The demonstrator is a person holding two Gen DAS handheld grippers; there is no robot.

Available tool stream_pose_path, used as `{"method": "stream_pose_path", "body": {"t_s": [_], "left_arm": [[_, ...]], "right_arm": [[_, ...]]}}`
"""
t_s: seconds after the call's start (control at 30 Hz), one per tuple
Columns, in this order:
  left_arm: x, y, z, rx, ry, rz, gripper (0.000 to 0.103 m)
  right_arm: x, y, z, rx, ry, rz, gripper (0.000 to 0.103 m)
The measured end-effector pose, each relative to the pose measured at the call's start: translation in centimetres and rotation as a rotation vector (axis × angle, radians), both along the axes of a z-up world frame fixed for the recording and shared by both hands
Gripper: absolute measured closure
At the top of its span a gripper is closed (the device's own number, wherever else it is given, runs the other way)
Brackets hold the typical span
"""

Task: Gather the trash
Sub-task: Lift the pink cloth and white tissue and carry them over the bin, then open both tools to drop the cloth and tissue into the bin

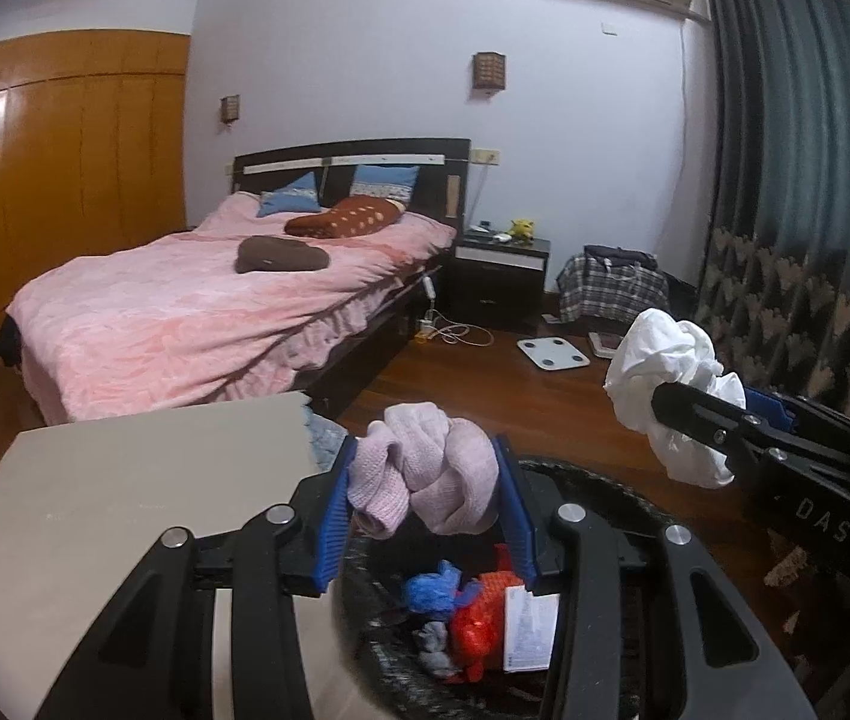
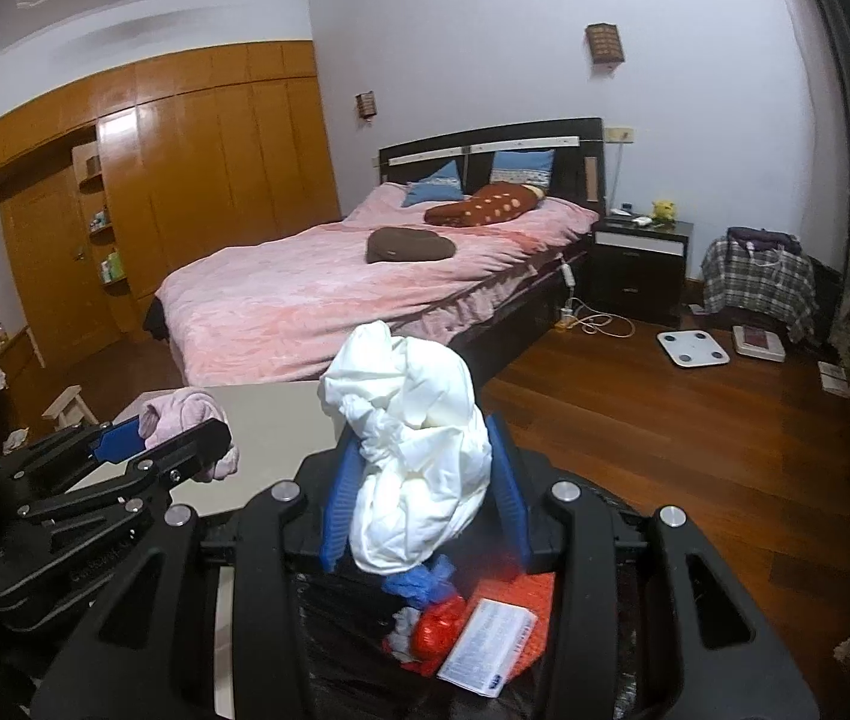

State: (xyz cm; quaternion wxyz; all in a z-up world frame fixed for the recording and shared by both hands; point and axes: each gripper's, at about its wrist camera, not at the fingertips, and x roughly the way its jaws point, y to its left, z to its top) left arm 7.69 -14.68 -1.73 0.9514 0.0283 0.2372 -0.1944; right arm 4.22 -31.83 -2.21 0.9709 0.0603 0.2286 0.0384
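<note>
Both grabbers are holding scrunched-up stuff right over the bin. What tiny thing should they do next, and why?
Probably open the fingers and let go. The left gripper pinches a pink cloth and the right gripper a white wad, and each hangs above the black bin, where red and blue trash already lies. Dropped from here, both should likely land inside.

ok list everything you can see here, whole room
pink cloth: 1, pink, held in left gripper over bin
white wad: 1, white, held in right gripper over bin
bin: 1, black, below grippers, holds red, blue, paper trash
table: 1, beige, left of bin
bed: 1, pink cover
nightstand: 1, dark, right of bed
scale: 1, white, floor
wardrobe: 1, orange wood
left gripper: blue fingers
right gripper: blue fingers
</note>
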Motion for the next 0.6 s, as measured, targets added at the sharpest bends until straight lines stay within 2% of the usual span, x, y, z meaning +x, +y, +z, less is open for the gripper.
{"method": "stream_pose_path", "body": {"t_s": [0.23, 0.6], "left_arm": [[0.6, -2.7, -1.9, 0.004, 0.034, -0.058, 0.059], [1.8, -6.0, -5.0, 0.009, 0.076, -0.144, 0.059]], "right_arm": [[-0.5, -2.3, -1.1, -0.007, 0.032, -0.058, 0.064], [0.0, -5.0, -4.7, -0.005, 0.105, -0.110, 0.064]]}}
